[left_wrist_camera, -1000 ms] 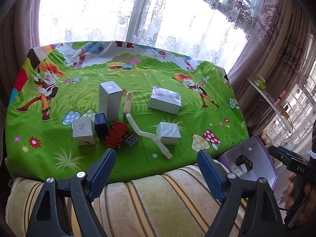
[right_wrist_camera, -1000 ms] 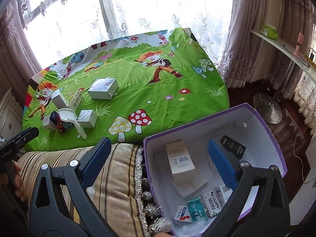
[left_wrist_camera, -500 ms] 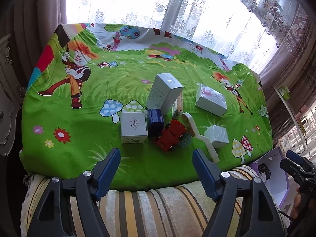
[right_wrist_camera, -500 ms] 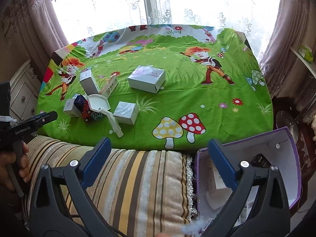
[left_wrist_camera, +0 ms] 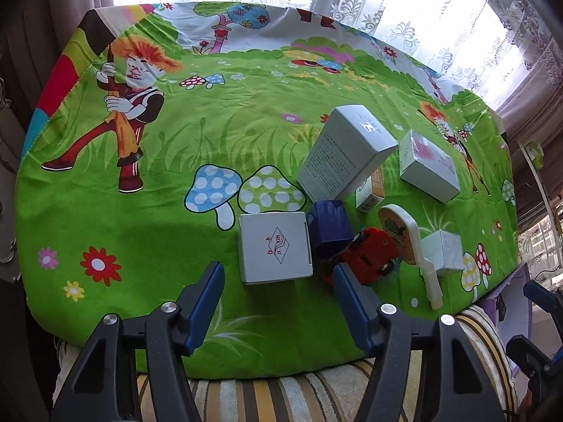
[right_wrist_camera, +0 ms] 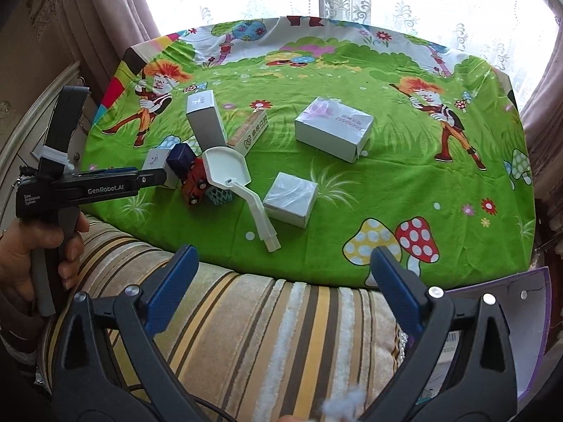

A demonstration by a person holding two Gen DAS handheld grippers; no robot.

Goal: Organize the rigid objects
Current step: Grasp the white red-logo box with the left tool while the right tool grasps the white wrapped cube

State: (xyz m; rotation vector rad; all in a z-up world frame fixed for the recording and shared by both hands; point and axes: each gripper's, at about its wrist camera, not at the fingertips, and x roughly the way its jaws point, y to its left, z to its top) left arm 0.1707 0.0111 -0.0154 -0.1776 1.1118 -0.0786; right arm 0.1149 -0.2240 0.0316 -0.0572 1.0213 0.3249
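Several rigid objects lie on a green cartoon cloth (left_wrist_camera: pixel 176 140). A small white square box (left_wrist_camera: pixel 275 247) sits just ahead of my open, empty left gripper (left_wrist_camera: pixel 278 285). Next to it are a dark blue box (left_wrist_camera: pixel 329 229), a red toy car (left_wrist_camera: pixel 367 255), a tall grey box (left_wrist_camera: pixel 346 153) and a white scoop (left_wrist_camera: pixel 408 242). My right gripper (right_wrist_camera: pixel 281 270) is open and empty, over the striped cushion (right_wrist_camera: pixel 264 334), short of the scoop (right_wrist_camera: pixel 232 176) and a small silver box (right_wrist_camera: pixel 290 198). A large white box (right_wrist_camera: pixel 334 128) lies farther back.
A purple-rimmed storage box (right_wrist_camera: pixel 506 334) holding packets stands at the right below the cloth's edge. The left gripper body and the hand (right_wrist_camera: pixel 52 218) show at left in the right wrist view. Curtains and a window lie behind; a cabinet stands at left.
Both grippers have swung left and moved toward the cloth. The left gripper has closed in on the small white square box. The storage box has slid to the right edge of both views.
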